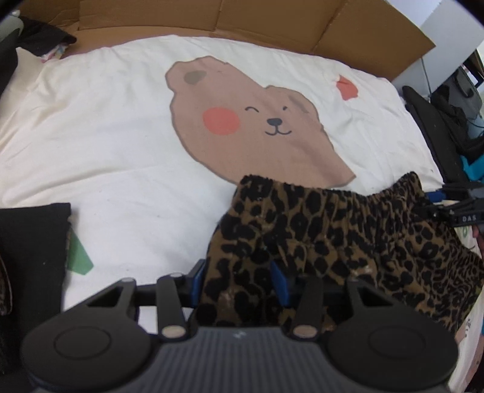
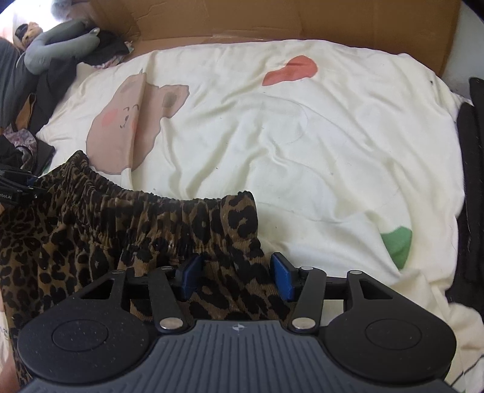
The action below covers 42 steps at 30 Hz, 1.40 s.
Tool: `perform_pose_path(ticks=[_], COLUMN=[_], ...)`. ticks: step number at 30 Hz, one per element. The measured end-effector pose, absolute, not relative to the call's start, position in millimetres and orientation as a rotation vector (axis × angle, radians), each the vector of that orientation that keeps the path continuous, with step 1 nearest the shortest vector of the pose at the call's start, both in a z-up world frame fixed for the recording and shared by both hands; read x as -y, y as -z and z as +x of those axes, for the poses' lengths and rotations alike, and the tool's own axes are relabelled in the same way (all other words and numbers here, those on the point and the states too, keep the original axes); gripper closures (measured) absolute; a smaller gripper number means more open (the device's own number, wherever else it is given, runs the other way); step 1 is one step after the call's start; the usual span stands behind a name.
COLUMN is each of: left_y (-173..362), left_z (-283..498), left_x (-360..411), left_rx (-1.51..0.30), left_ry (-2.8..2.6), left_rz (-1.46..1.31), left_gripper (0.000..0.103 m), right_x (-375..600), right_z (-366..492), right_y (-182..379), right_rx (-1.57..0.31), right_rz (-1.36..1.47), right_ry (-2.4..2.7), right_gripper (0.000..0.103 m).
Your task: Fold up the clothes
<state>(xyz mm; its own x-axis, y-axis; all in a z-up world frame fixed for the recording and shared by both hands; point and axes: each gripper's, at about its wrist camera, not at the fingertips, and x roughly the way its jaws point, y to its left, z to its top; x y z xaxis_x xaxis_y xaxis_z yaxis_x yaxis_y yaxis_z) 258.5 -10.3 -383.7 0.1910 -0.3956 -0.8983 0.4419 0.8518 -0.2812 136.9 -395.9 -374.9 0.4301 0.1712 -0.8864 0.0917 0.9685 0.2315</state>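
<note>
A leopard-print garment [image 1: 348, 229] with a gathered elastic waistband lies on the white bear-print duvet [image 1: 106, 136], waistband toward the far side. My left gripper [image 1: 239, 281] straddles the garment's left corner; its blue pads [image 1: 198, 281] stand apart with loose cloth between them, so it is open. In the right wrist view the same garment [image 2: 106, 229] spreads to the left. My right gripper [image 2: 236, 278] stands over its right corner, blue pads [image 2: 282, 279] well apart and the cloth slack between them. Each gripper shows at the edge of the other's view: the right [image 1: 459, 211], the left [image 2: 18, 187].
Brown cardboard [image 1: 302, 21] stands behind the duvet. A folded black cloth [image 1: 33, 248] lies at the near left, and a grey plush toy [image 2: 57, 45] with dark clothes [image 2: 27, 145] sits at the far left. Black bags and gear [image 1: 447, 121] line the right edge.
</note>
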Motion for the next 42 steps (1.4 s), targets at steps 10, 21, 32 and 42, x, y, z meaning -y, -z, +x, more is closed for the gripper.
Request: perform_pose_path(ticks=[10, 21, 32, 42], left_y=[369.4, 335.0, 308.7, 296.4], left_z=[255.6, 251.0, 275.2, 313.8], left_x=[12.0, 3.4, -1.0, 4.6], left_rx=[-1.172, -1.054, -0.969, -0.935], left_ry=[0.538, 0.445, 0.392, 0.365], left_rz=[0.136, 0.224, 0.233, 0.261], left_gripper=[0.100, 0.100, 0.100, 0.100], right_x=[387.5, 385.1, 387.0, 399.8], right_z=[138.5, 145.0, 180.6, 221.5], right_y=[361.3, 328.5, 303.9, 289.8], right_rx=[-1.201, -1.073, -0.990, -0.924], right_rz=[0.066, -0.039, -0.119, -0.132], right_ry=[-0.085, -0.028, 0.004, 0.029], right_gripper=[0.098, 0.103, 0.103, 0.103])
